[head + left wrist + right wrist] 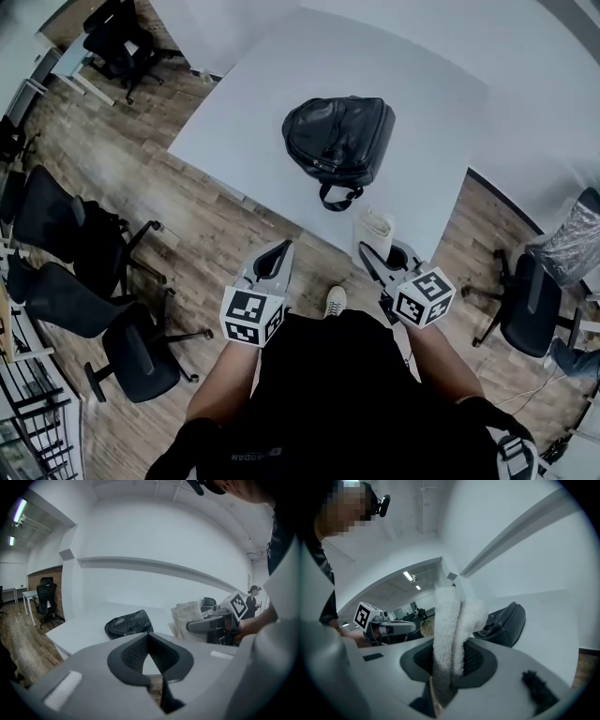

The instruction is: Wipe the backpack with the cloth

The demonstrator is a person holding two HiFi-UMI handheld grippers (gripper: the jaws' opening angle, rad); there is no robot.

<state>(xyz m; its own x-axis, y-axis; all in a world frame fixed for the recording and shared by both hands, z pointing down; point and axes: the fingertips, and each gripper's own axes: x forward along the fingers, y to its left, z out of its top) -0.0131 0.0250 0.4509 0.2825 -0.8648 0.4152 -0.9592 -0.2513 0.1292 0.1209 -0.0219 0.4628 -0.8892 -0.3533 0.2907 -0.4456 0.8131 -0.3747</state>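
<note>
Two grippers hang by the near edge of the white table (234,112), both well short of the black backpack (339,141), which lies flat towards the table's middle with its carry handle pointing at the person. The left gripper (149,637) is clenched on nothing: its dark ribbed pads meet at the tips, and only a sliver of table shows through the gap behind them. The right gripper (449,654) is clamped on the cloth (450,616), a pale folded towel that stands up out of the jaws, hiding their tips and covering the near end of the backpack in that view. From the head, the person's dark torso blocks both forearms, and the black office chairs (103,319) on the wooden floor (216,225) are cut off at the left.
</note>
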